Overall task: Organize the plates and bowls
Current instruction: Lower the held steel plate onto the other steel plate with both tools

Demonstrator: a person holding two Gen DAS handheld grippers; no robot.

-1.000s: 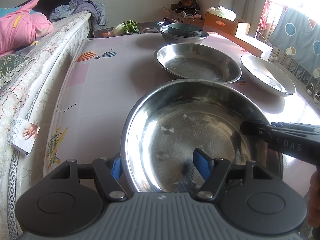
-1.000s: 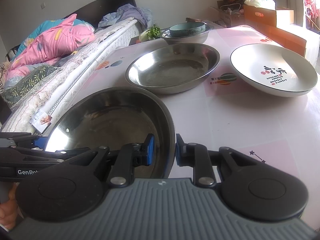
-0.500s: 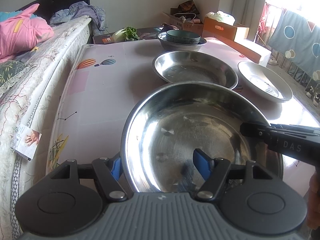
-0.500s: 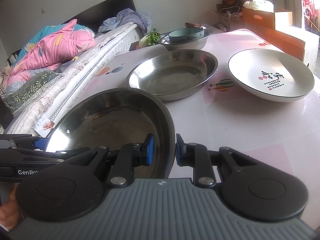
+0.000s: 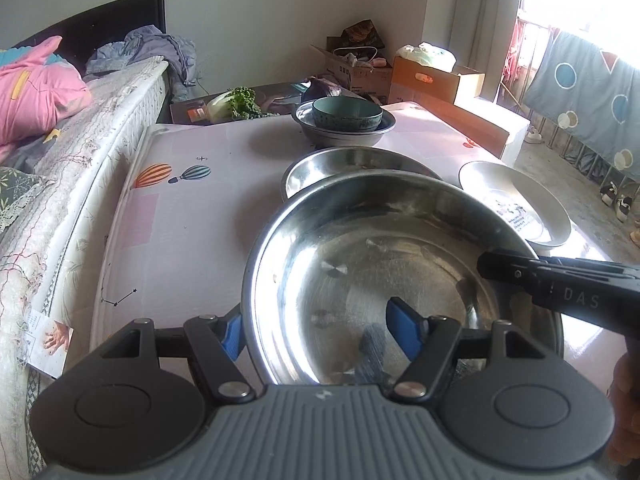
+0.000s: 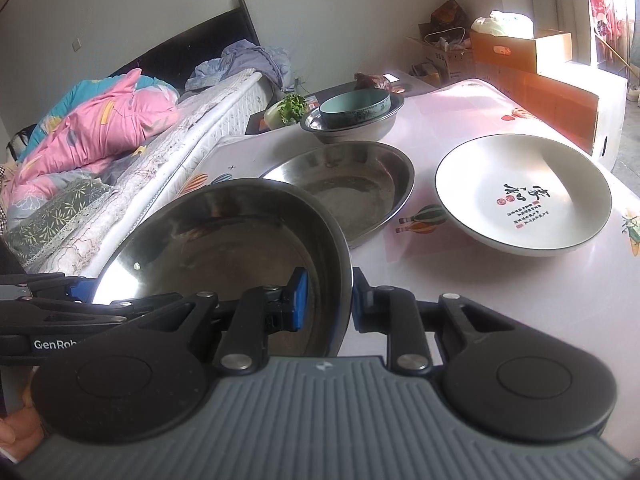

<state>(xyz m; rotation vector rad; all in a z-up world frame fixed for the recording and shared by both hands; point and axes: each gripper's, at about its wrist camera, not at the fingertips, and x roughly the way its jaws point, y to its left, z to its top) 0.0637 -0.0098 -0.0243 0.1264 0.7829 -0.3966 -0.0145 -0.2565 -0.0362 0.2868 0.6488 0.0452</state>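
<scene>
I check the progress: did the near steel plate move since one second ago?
Yes. The near steel plate, gripped by both grippers, has come up and toward the far steel plate; its far rim now overlaps that plate.

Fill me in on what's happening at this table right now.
A person holds a steel plate off the table with both grippers. The right gripper pinches its rim; the left gripper straddles the opposite rim, jaws wide. Ahead sit a second steel plate, a white plate, and a teal bowl nested in a steel bowl.
</scene>
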